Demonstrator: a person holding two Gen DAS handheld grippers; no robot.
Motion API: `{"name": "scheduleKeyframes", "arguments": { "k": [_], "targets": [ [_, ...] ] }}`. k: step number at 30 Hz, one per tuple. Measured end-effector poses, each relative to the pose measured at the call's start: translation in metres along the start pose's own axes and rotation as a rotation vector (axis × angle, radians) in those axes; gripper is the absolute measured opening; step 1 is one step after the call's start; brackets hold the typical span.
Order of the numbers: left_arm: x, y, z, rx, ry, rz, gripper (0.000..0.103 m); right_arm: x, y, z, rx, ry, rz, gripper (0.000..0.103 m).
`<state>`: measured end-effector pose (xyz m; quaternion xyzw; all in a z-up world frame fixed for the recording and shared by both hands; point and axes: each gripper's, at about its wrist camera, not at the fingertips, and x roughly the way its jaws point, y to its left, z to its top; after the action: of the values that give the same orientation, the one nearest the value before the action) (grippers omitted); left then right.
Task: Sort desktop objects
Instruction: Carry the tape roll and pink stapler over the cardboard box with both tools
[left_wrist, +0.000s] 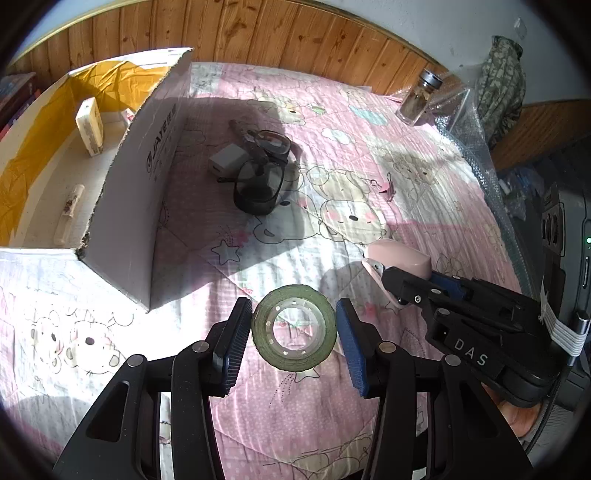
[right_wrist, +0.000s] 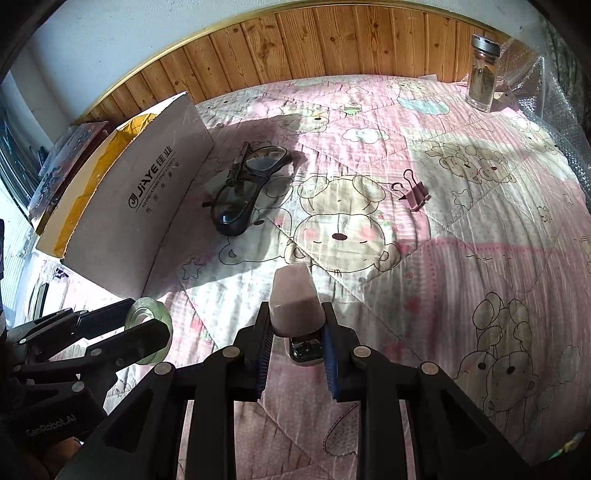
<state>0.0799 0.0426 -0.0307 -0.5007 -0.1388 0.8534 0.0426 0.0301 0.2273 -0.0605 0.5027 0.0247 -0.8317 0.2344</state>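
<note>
A green tape roll (left_wrist: 294, 327) lies flat on the pink quilt between the pads of my left gripper (left_wrist: 293, 334), which is open around it with small gaps on both sides. It also shows in the right wrist view (right_wrist: 149, 328). My right gripper (right_wrist: 297, 338) is shut on a pink stapler (right_wrist: 294, 308), also seen in the left wrist view (left_wrist: 397, 260). Black glasses (left_wrist: 260, 177), a pen (left_wrist: 248, 142) and a white charger (left_wrist: 227, 160) lie near the cardboard box (left_wrist: 147, 162). A pink binder clip (right_wrist: 413, 194) lies to the right.
The open box (right_wrist: 147, 206) at the left holds a cream block (left_wrist: 89, 125) and a small tube (left_wrist: 68, 214). A glass jar (right_wrist: 482, 74) stands at the far right by bubble wrap (left_wrist: 476, 147). Wood panelling runs along the back.
</note>
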Motion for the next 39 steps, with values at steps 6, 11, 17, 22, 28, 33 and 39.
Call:
{"name": "scheduleKeyframes", "arguments": {
  "k": [6,11,17,22,28,33,39],
  "targets": [
    [-0.028,0.01,-0.003,-0.021,-0.036,-0.002,0.049,-0.014,0.026,-0.007,-0.039,-0.007,0.022,0.026],
    [-0.051,0.024,-0.006,-0.037,-0.07,0.03,0.049,-0.026,0.048,-0.008,-0.074,-0.02,0.041,0.026],
    [-0.076,0.043,-0.003,-0.057,-0.113,0.075,0.049,-0.039,0.076,-0.005,-0.125,-0.037,0.072,0.026],
    [-0.092,0.058,0.001,-0.072,-0.136,0.085,0.049,-0.048,0.102,0.0,-0.178,-0.05,0.093,0.026],
    [-0.106,0.072,0.009,-0.083,-0.16,0.082,0.049,-0.057,0.13,0.009,-0.238,-0.069,0.117,0.026],
    [-0.114,0.082,0.017,-0.105,-0.171,0.062,0.049,-0.063,0.149,0.017,-0.279,-0.079,0.139,0.026],
    [-0.122,0.096,0.027,-0.127,-0.186,0.059,0.049,-0.066,0.167,0.029,-0.322,-0.079,0.169,0.026]
  ]
}}
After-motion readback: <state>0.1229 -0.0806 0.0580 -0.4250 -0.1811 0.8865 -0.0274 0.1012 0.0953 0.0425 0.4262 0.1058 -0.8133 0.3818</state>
